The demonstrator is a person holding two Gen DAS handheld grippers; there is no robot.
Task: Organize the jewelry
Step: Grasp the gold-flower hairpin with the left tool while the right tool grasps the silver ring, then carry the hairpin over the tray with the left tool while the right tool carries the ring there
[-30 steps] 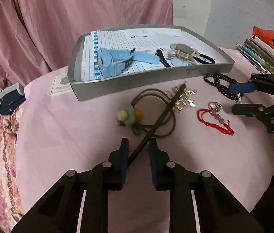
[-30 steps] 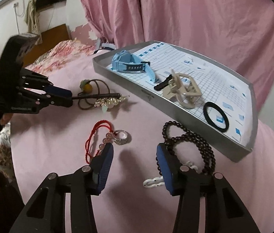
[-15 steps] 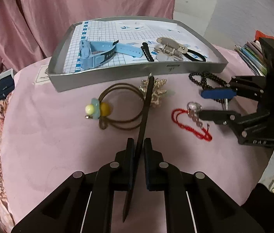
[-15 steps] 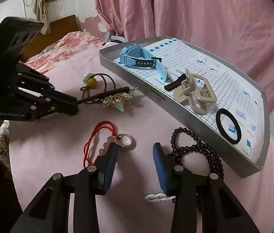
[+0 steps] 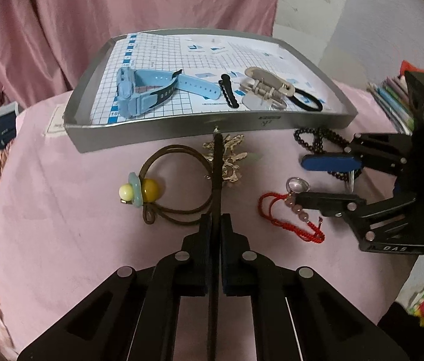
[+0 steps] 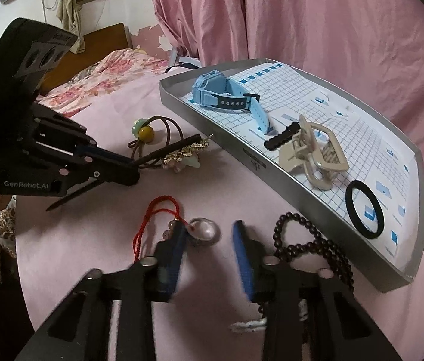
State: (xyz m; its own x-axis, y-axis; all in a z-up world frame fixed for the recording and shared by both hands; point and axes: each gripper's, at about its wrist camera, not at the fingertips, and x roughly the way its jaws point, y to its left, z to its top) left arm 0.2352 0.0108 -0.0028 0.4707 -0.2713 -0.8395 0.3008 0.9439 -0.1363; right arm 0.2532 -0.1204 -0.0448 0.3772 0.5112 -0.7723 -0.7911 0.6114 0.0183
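- The grey tray (image 5: 163, 134) is the landmark: a blue watch (image 5: 142, 91), a beige claw clip (image 6: 314, 156) and a black ring (image 6: 365, 209) already lie inside it, seemingly the sorted pieces.
- Just in front of its near wall, on the pink cloth (image 5: 61, 210), unsorted pieces wait: brown hair tie (image 5: 175, 180), dark bead string (image 6: 308, 240), red cord bracelet (image 5: 287, 213).
- The left gripper (image 5: 215, 231) is clamped shut on a dark hair stick (image 5: 217, 174), probably to carry it in; its long axis points straight at the tray wall, its gold ornament end nearest the wall.
- The right gripper (image 6: 208, 240) stands open over a silver ring (image 6: 204, 231) near the tray, holding nothing.
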